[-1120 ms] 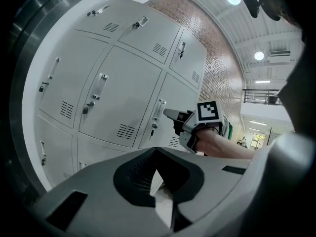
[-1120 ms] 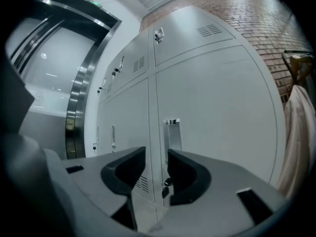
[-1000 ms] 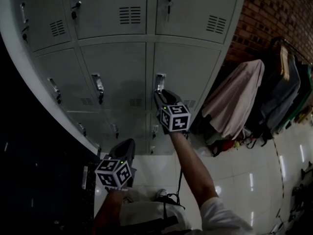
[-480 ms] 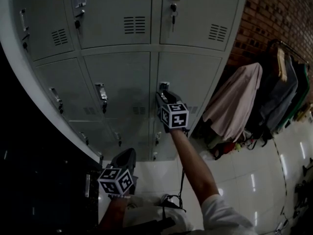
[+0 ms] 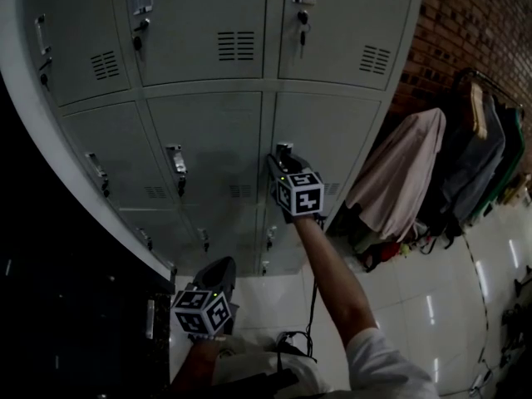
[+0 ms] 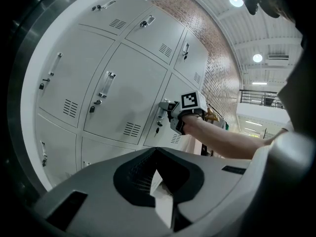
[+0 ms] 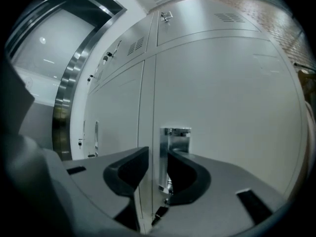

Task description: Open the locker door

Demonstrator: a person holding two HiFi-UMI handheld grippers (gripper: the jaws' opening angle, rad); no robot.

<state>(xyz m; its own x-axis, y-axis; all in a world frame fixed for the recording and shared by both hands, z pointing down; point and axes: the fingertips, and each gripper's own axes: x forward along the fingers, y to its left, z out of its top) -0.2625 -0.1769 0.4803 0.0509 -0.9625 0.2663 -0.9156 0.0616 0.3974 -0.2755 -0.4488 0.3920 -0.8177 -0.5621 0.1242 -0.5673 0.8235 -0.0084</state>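
While the left gripper (image 5: 218,266) hangs low and near, over the pale floor (image 5: 416,306), its jaws are pressed together with nothing between them, and it points at the bottom row of the lockers (image 5: 199,140). Farther out, the bare right arm (image 5: 332,281) reaches forward to the middle row, and the right gripper (image 5: 281,158) is level at the handle (image 7: 178,137) of the door (image 5: 341,131) in the right column. Its jaws stand apart and have just been closing. The bright metal handle is between them, close against the right jaw, while a narrow gap shows between it and the left jaw, so they have no grip on it. That door lies flush with the doors around it, not yet opened. Each grey door has a small vent and a handle near its left edge. To the right of the lockers, coats (image 5: 399,173) hang in a row along a brick wall (image 5: 474,23).
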